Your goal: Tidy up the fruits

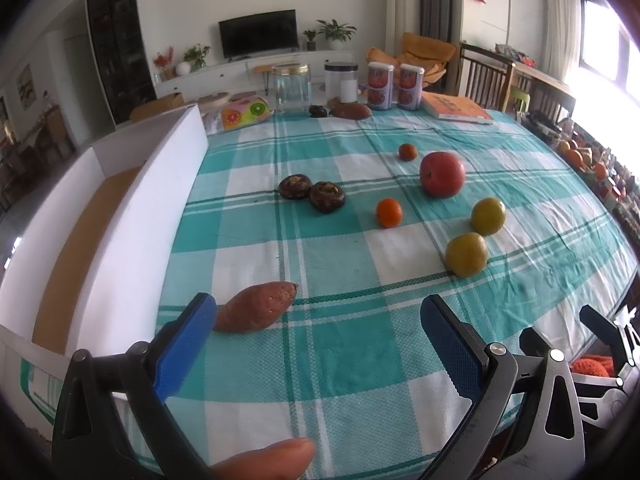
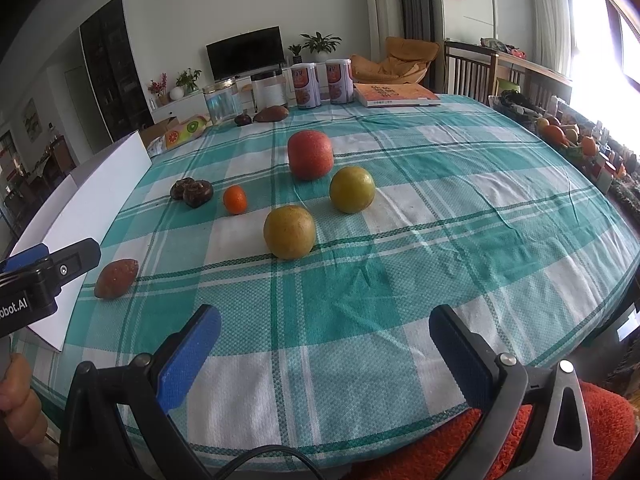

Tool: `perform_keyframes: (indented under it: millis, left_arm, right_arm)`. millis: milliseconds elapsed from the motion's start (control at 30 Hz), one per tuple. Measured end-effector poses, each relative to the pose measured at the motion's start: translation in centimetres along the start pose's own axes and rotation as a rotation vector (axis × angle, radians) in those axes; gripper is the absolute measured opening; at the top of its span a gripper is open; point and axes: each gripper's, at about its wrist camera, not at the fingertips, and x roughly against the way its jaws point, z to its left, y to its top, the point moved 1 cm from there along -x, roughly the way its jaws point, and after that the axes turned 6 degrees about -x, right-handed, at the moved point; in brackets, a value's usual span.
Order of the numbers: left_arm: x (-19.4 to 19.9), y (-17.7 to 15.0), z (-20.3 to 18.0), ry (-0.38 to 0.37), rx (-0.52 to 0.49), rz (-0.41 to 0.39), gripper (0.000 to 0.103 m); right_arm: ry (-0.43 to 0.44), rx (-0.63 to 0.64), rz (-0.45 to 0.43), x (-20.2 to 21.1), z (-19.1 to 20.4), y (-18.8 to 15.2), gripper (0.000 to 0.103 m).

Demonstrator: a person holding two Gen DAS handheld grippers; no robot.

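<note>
Currently nothing grasped: left gripper (image 1: 318, 312) and right gripper (image 2: 325, 322) both spread wide, hovering above teal-checked bench (image 2: 460, 240). Nearest round yellow-green fruit (image 2: 289, 233) straight ahead of right gripper, slightly left of centre; white cardboard box (image 1: 132, 216) far left, nearer left gripper.

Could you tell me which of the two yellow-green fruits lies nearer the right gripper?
The nearer yellow-green fruit, below-left of the other, which sits beside the red apple.

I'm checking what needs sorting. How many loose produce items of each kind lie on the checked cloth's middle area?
Red apple: 1
Green-yellow citrus: 2
Small oranges: 2
Dark mushrooms: 2
Sweet potato: 1
Total: 8
</note>
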Motion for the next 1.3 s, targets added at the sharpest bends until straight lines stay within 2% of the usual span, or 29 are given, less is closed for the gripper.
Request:
perform_keyframes:
  millis: [1300]
  left_arm:
    - [-0.28, -0.20, 0.04, -0.001, 0.002, 0.005, 0.102]
  right_arm:
    - [0.000, -0.004, -0.001, 0.04, 0.07, -0.06, 0.103]
